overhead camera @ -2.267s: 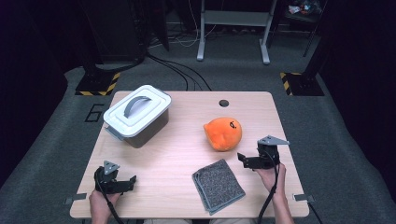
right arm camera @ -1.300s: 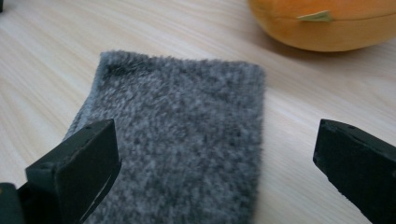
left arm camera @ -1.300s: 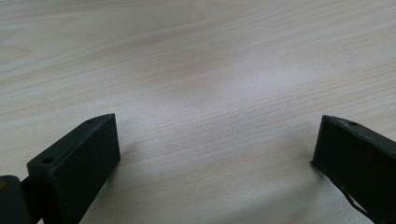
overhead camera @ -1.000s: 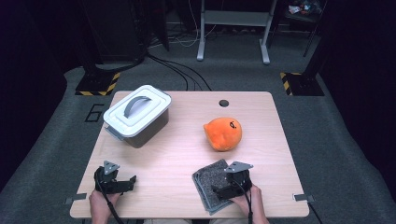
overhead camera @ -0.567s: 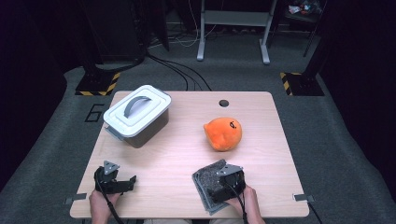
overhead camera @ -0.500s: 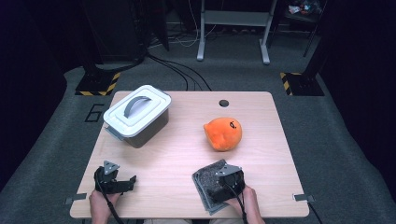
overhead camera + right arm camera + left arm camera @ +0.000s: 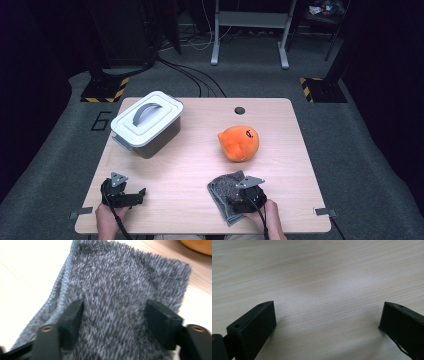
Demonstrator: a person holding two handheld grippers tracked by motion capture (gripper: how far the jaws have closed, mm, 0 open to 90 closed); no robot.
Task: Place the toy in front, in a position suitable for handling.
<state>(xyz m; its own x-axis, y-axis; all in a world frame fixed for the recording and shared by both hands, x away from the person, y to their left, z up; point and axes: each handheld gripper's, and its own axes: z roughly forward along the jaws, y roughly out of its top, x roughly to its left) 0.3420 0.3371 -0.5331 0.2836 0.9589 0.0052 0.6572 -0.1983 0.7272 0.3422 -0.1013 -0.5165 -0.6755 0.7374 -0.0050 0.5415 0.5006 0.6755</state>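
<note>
Cloth (image 7: 226, 190) bunched, rt gripper (image 7: 113, 315) fingers closing in.

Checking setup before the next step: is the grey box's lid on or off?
On. The white lid sits flat across the box, handle up.

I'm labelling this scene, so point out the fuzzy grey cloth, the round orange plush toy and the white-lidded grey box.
fuzzy grey cloth (image 7: 120, 290), right gripper view, middle of its pile
round orange plush toy (image 7: 239, 143), high view, its body
white-lidded grey box (image 7: 147, 119), high view, lid handle
</note>
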